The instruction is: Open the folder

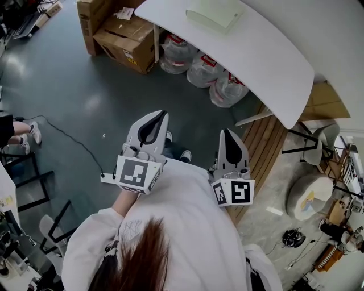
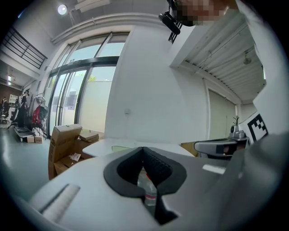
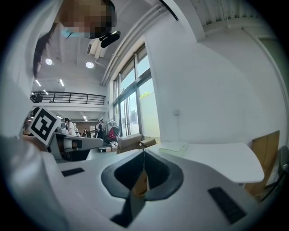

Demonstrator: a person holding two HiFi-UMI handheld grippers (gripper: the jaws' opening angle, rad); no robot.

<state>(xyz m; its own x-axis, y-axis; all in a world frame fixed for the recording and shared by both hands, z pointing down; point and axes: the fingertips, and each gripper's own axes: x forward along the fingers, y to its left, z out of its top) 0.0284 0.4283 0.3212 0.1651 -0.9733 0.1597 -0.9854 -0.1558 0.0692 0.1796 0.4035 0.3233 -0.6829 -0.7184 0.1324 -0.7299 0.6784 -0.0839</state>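
- The left gripper [image 1: 161,115] and right gripper [image 1: 224,132] are clenched, empty, well apart from the white table [image 1: 273,62].
- The pale folder [image 1: 216,12] should be reached first, with jaws parted at its cover edge.

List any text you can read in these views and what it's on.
No text is legible in any view.
Red labels on bottles: too small to read.
Paper on cardboard box: blurred.
Cube markers: black-and-white patterns, no words.
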